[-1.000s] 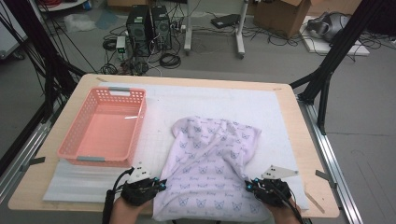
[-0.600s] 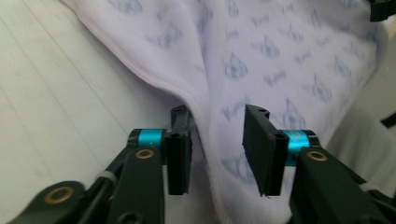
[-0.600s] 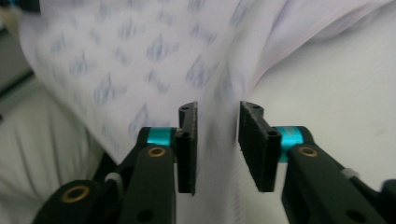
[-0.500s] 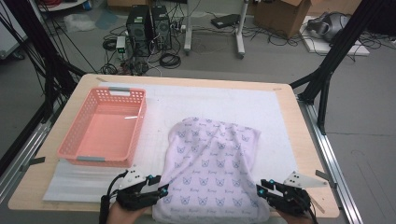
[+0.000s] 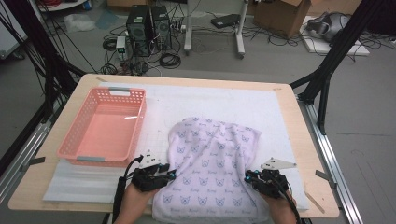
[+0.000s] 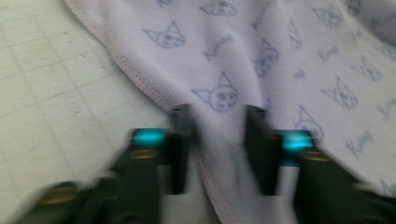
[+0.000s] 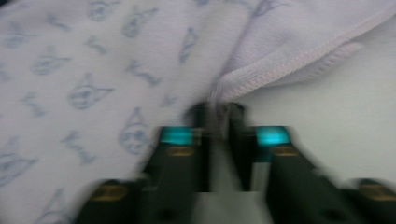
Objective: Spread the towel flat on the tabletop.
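Gripping towel hem, right gripper jaws nearly closed.

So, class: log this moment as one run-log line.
left gripper: open over towel edge | right gripper: shut on towel edge | basket: left of towel, apart

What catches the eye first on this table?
A lilac towel printed with little cat faces lies at the near middle of the table, with the left gripper and right gripper at its two side edges. A salmon-pink basket stands at the left.
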